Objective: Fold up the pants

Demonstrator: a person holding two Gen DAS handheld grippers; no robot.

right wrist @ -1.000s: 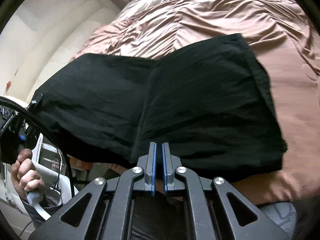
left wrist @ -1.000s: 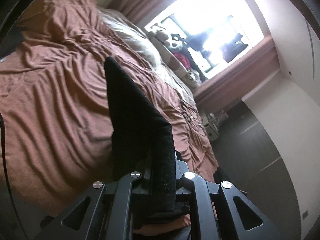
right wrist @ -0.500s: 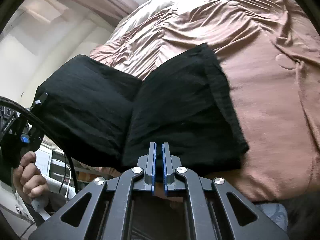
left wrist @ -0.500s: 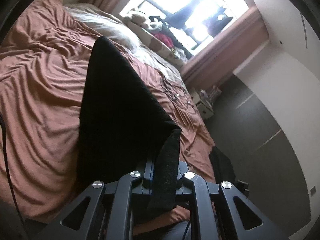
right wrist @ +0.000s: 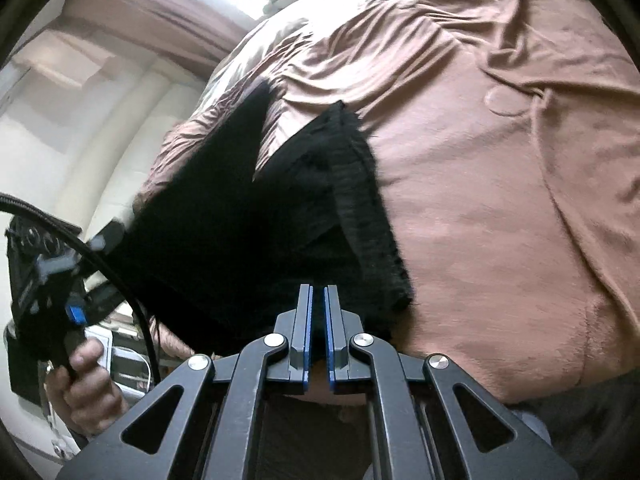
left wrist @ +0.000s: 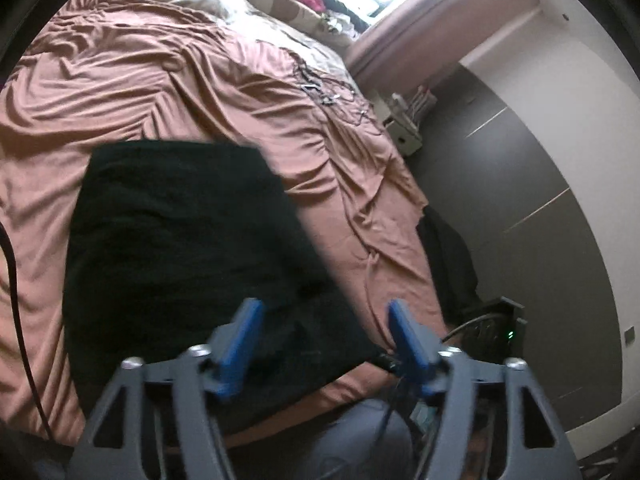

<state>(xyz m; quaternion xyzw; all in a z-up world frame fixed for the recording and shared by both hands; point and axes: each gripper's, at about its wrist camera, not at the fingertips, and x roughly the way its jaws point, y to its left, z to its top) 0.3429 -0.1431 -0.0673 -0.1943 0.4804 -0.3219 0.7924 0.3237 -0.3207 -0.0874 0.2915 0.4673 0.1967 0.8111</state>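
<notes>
Mostly folded: black pants [left wrist: 180, 248] laid on the bed [left wrist: 168, 80] near its front edge.

Left gripper [left wrist: 320, 332] is seen with jaws spread wide and empty, just above the near edge of the fabric. Right gripper [right wrist: 316, 312] has its jaws nearly closed, pinching a raised edge of the pants [right wrist: 240, 216]. A compact dark rectangle is shown in the left view; in the right view one flap is held lifted off the bedcover. Judged left: that flap to be laid flat, released, smoothed.
</notes>
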